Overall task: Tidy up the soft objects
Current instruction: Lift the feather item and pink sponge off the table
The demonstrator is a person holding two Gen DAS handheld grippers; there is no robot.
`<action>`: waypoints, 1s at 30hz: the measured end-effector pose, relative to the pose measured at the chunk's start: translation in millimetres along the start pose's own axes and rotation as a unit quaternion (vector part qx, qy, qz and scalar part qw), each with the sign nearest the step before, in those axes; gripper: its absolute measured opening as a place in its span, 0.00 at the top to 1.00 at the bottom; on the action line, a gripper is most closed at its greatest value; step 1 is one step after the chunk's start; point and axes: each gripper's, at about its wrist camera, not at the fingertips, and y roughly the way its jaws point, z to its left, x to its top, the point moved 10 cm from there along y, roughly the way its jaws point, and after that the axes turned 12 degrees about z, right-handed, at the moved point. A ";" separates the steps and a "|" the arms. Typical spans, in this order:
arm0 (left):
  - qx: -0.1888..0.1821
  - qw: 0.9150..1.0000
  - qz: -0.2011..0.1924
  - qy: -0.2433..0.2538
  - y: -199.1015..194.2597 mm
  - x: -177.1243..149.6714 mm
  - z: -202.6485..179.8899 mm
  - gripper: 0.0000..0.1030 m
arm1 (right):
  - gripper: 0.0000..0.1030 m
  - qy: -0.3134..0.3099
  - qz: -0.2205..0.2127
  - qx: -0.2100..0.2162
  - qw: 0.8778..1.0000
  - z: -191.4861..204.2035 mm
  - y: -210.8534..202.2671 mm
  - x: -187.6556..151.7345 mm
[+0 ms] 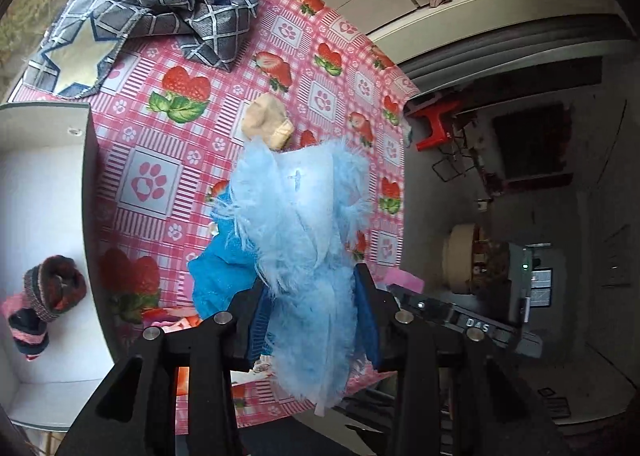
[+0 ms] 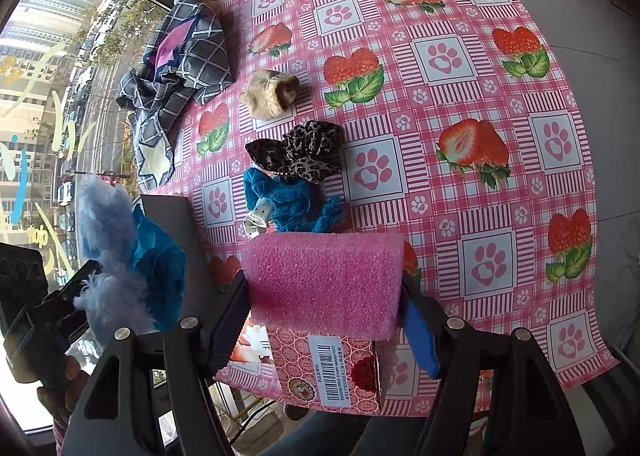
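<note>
My left gripper is shut on a fluffy light-blue soft item with a teal cloth part, held above the table beside the white box. The same bundle shows at the left of the right wrist view. My right gripper is shut on a pink foam block, held just above a patterned red carton. On the table lie a teal velvet scrunchie, a leopard-print scrunchie and a beige rolled sock.
The white box holds striped rolled socks. A grey checked cloth lies crumpled at the table's far side, by the window. The strawberry tablecloth covers the table. A red stool stands on the floor beyond the table edge.
</note>
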 end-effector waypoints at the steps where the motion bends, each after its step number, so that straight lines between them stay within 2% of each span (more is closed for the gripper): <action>1: 0.008 1.000 -0.002 -0.003 1.0 0.7 3.6 0.55 | 0.31 0.000 0.001 0.000 1.000 -0.1 0.4 -0.2; 2: 0.014 1.000 -0.005 -0.007 1.7 2.2 7.2 0.52 | 0.31 0.001 0.002 0.000 1.000 -0.1 0.9 -0.8; 6: 0.028 1.000 -0.003 -0.014 7.1 5.9 16.3 0.51 | 0.31 0.001 0.007 0.003 1.000 0.0 3.5 -4.0; 12: 0.117 0.993 0.009 -0.005 24.8 5.4 35.0 0.51 | 0.31 0.003 0.007 0.006 1.000 -1.3 2.9 -6.1; 14: 0.145 0.989 0.019 -0.016 33.7 7.9 46.7 0.39 | 0.31 0.004 0.006 0.007 1.000 -2.4 1.8 -6.6; 17: 0.179 0.982 0.043 -0.045 50.4 14.7 68.7 0.33 | 0.31 0.006 0.007 0.007 1.000 -6.0 1.4 -8.3; 22: 0.184 0.974 0.080 -0.104 85.7 32.5 98.9 0.33 | 0.31 0.016 0.015 0.006 1.000 -18.4 4.1 -15.4; 24: 0.197 0.969 0.092 -0.117 98.4 36.4 108.2 0.33 | 0.31 0.022 0.018 0.006 1.000 -25.9 4.9 -18.3; 28: 0.212 0.962 0.122 -0.125 122.6 38.2 118.9 0.33 | 0.31 0.032 0.021 0.003 0.999 -39.4 3.4 -20.1; 30: 0.225 0.959 0.131 -0.112 130.4 39.1 117.5 0.34 | 0.31 0.033 0.022 0.000 0.999 -44.1 2.6 -20.6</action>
